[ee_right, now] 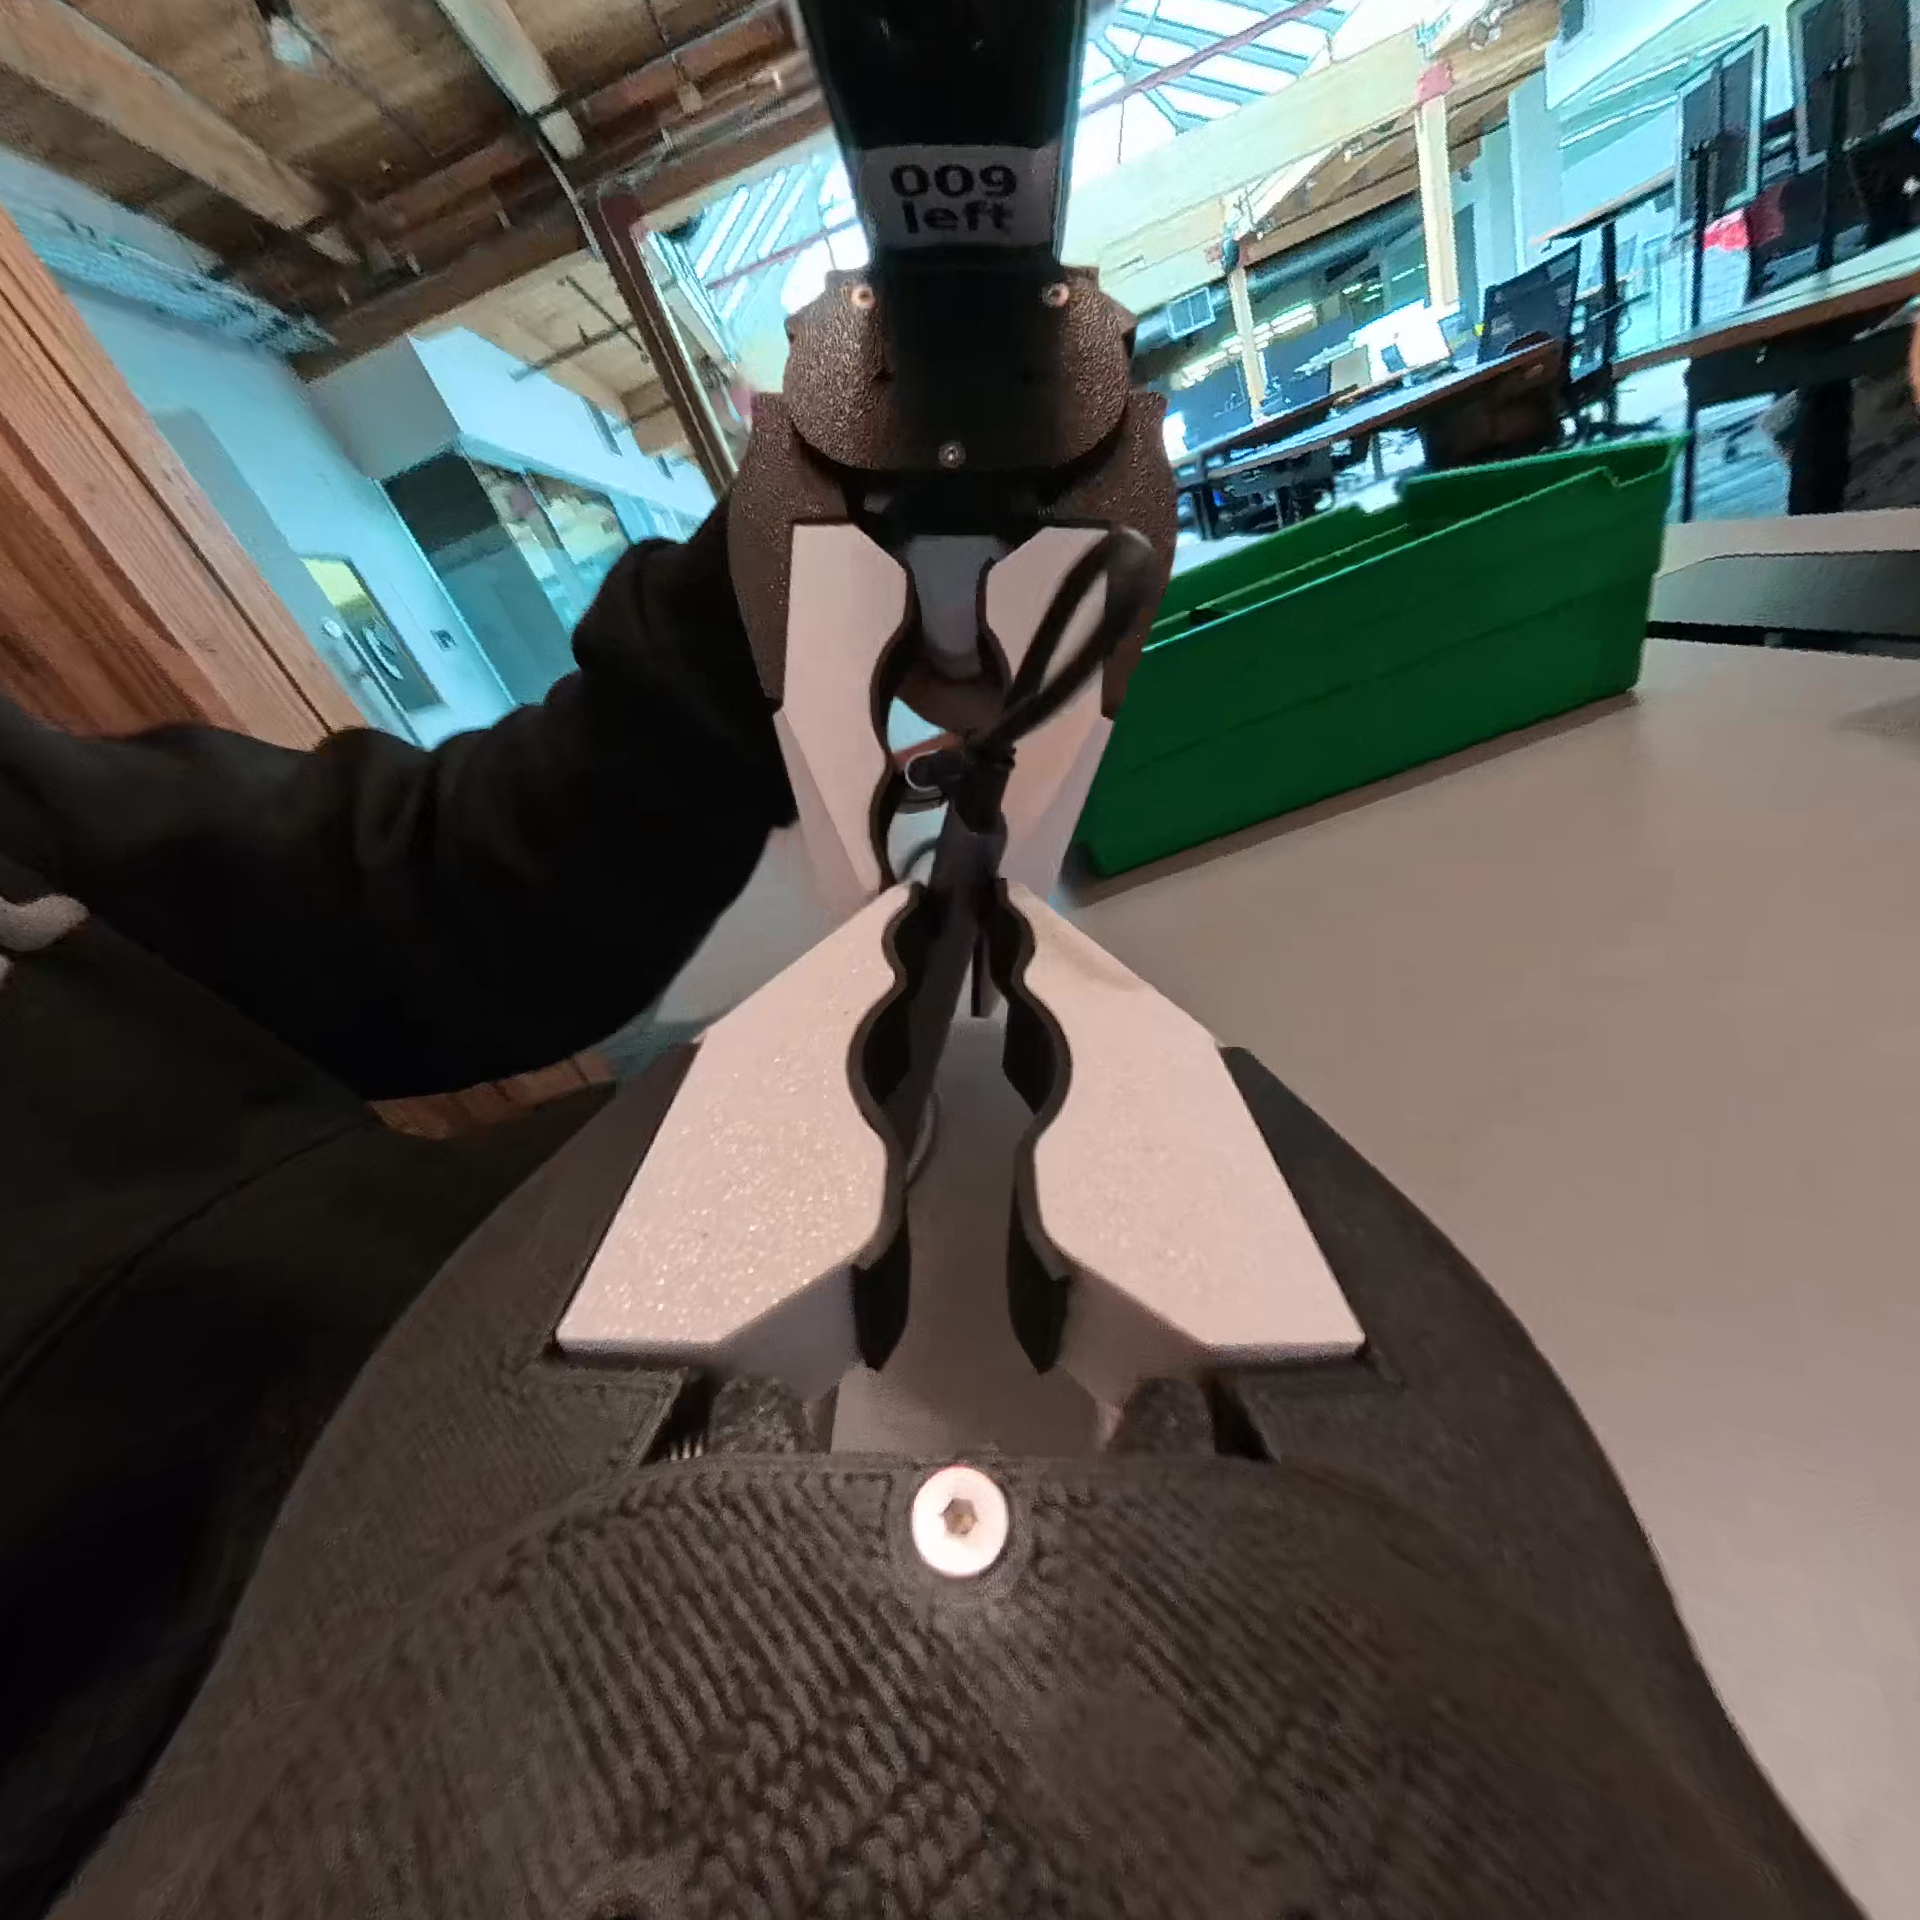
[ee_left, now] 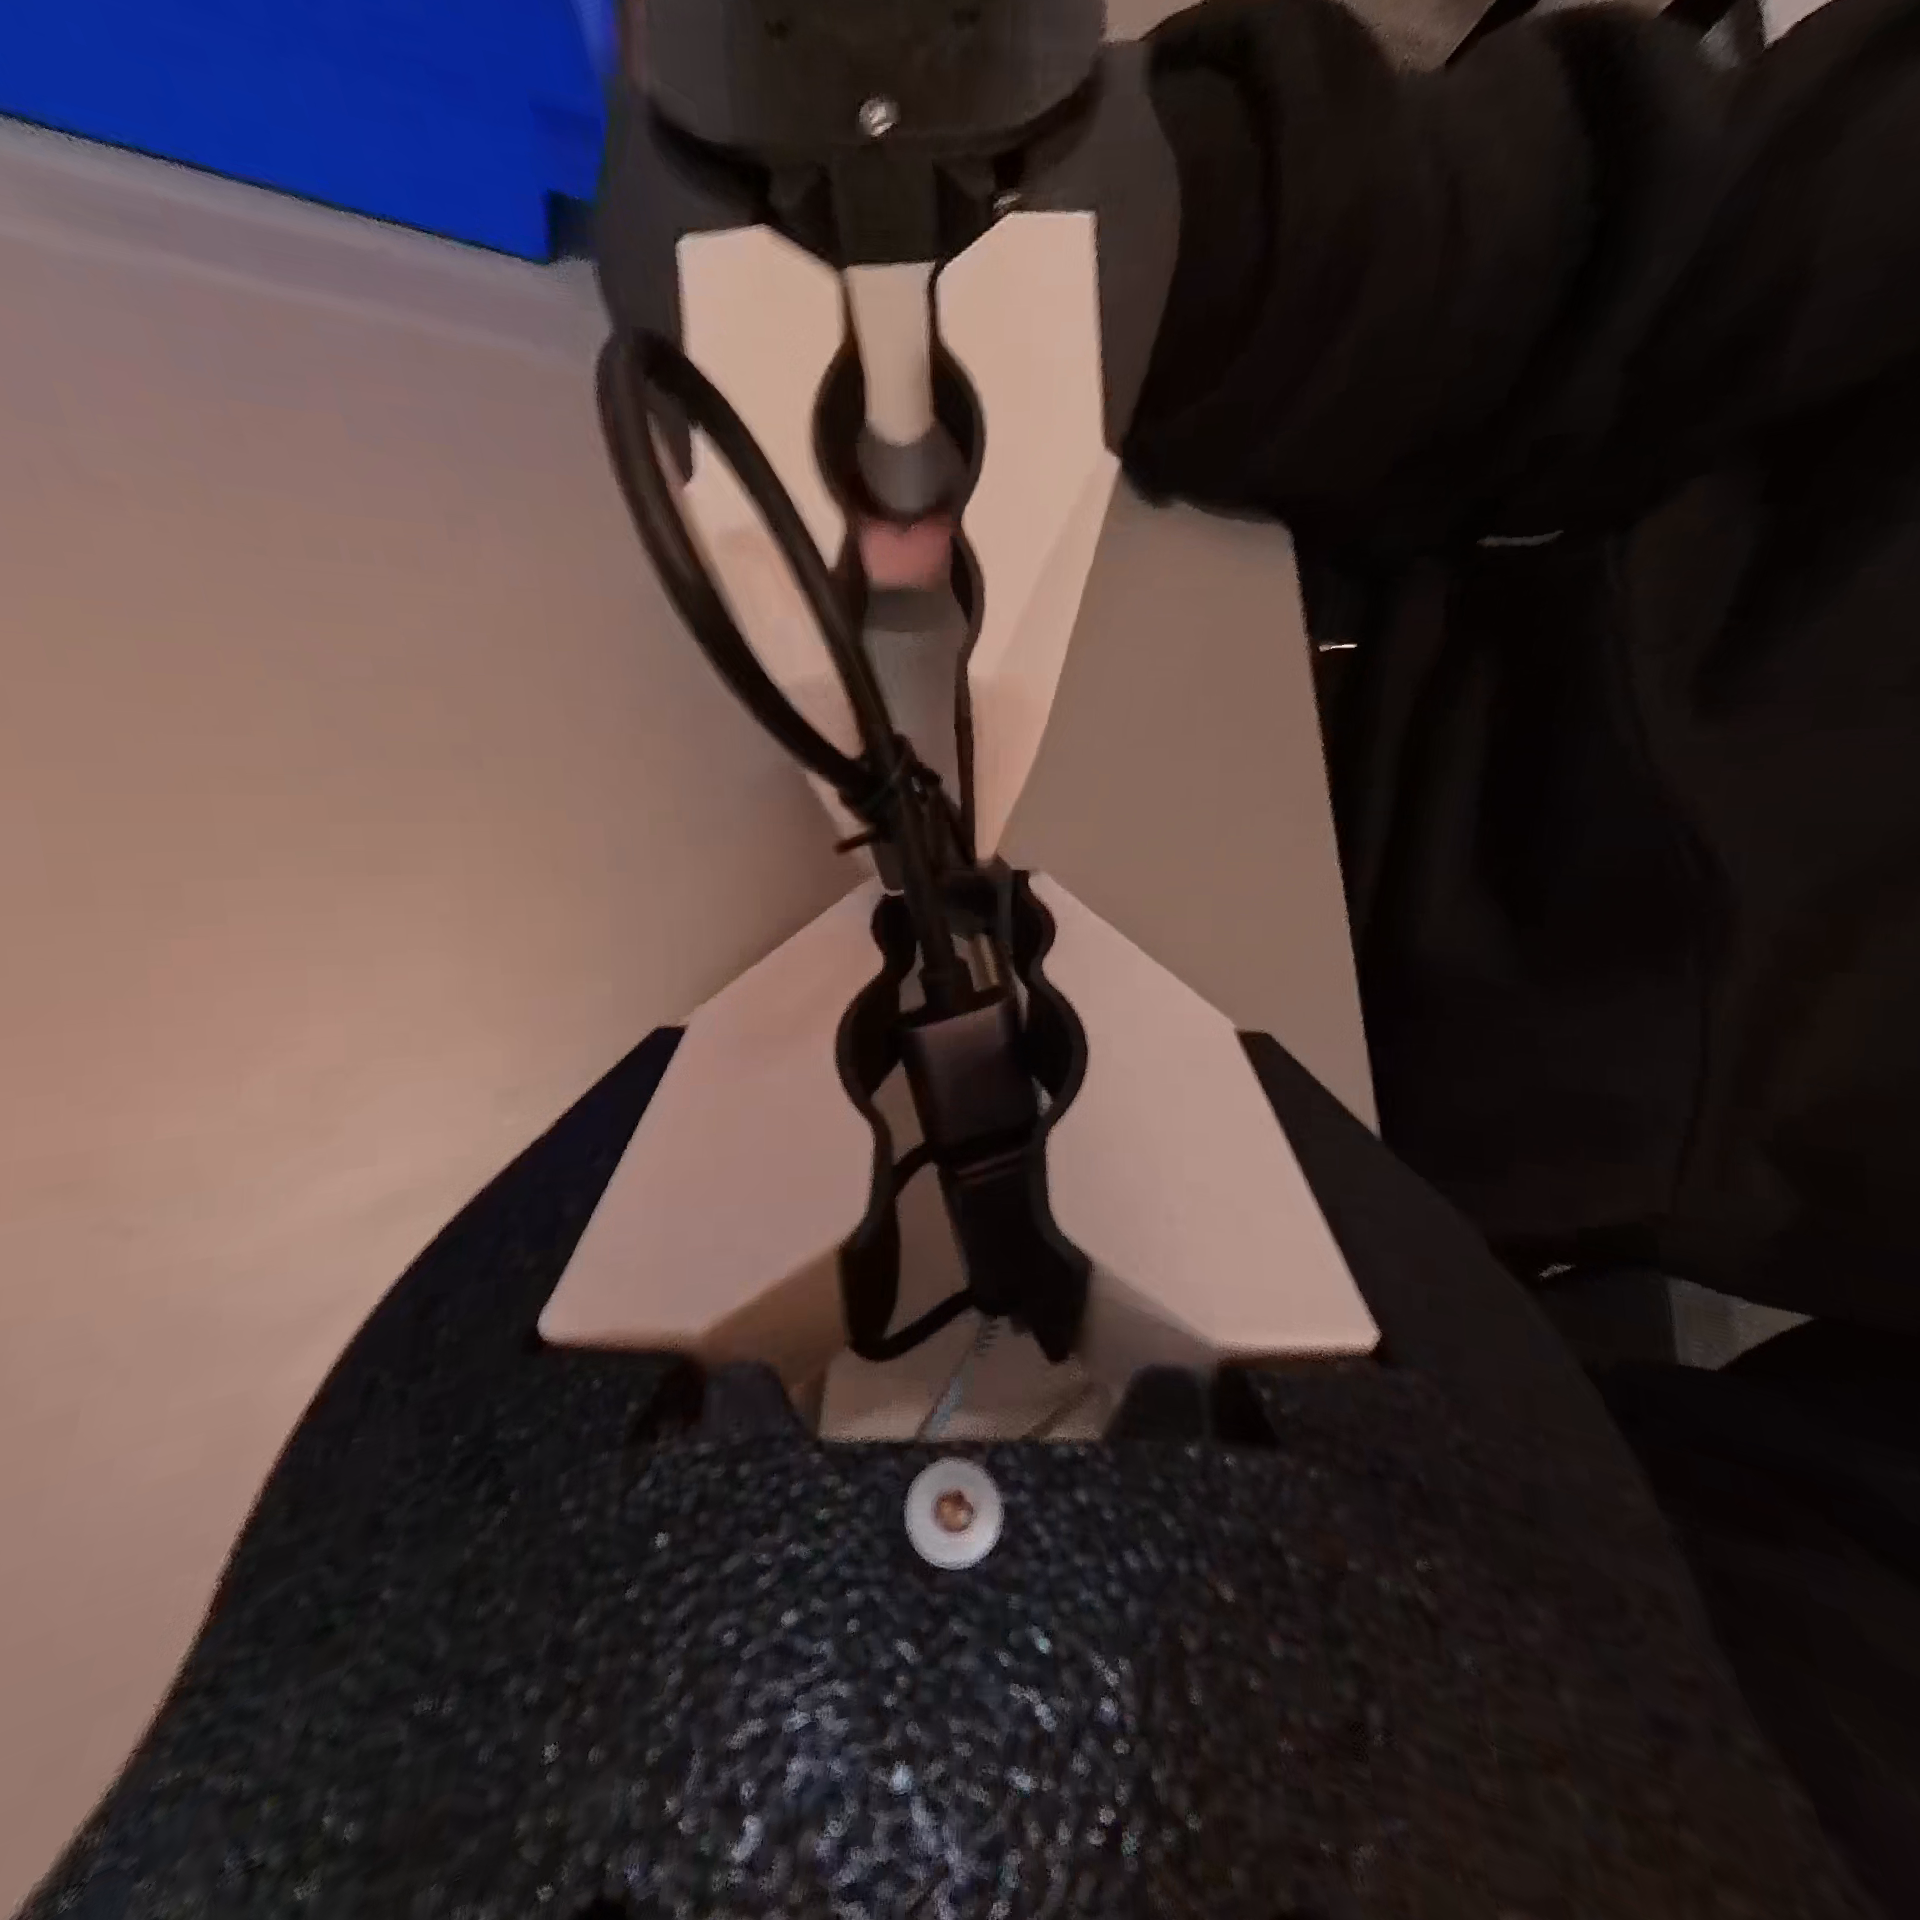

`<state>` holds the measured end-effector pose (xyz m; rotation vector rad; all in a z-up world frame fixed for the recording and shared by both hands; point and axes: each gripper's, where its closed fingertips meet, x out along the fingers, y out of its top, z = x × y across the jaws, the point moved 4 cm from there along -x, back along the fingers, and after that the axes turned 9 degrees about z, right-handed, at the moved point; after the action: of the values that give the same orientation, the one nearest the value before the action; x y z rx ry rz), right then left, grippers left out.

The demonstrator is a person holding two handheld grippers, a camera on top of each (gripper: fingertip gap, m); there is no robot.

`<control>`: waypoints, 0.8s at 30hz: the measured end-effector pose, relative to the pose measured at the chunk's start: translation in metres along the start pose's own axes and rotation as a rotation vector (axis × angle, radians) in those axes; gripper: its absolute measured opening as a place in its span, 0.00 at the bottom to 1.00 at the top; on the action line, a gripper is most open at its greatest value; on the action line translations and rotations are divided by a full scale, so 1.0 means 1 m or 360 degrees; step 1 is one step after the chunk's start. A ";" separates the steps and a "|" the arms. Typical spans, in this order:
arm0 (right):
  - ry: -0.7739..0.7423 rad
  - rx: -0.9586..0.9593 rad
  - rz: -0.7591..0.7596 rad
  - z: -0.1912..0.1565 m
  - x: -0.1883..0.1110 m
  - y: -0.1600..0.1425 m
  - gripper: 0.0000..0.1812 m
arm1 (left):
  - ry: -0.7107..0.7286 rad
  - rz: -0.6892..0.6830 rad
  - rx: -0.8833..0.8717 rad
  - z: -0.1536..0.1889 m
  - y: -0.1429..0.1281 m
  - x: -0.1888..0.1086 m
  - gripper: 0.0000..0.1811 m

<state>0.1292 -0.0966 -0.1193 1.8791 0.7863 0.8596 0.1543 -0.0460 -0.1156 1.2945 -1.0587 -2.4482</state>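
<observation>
My two grippers face each other tip to tip above a pale table [ee_right: 1507, 1039]. A black cable [ee_left: 675, 520], coiled and bound with a thin tie, hangs between them. My left gripper [ee_left: 961, 894] is shut on the cable's black plug end [ee_left: 966, 1081], which lies between its wavy black pads. My right gripper [ee_right: 961, 899] is closed around the bound part of the cable [ee_right: 940, 1018]. The cable's loop [ee_right: 1081, 623] sticks out beside the left gripper's [ee_right: 951, 873] white fingers. The right gripper [ee_left: 914, 831] also shows in the left wrist view.
A green bin [ee_right: 1403, 665] stands on the table behind the grippers. A blue bin [ee_left: 291, 104] sits at the far left edge of the table [ee_left: 312, 727]. A person's black sleeves [ee_left: 1558, 520] [ee_right: 416, 831] hold the grippers. Desks and chairs stand far behind. Left and right tips are no more than a few centimetres apart.
</observation>
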 end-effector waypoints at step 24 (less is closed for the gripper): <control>-0.0470 0.0307 0.0827 0.029 -0.019 0.045 0.04 | 0.1839 0.0951 0.0262 -0.021 0.013 0.023 0.15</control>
<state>0.1498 -0.1426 -0.0936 2.3663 0.2005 0.8035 0.1541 -0.0770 -0.1297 1.7126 -1.0313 -0.9044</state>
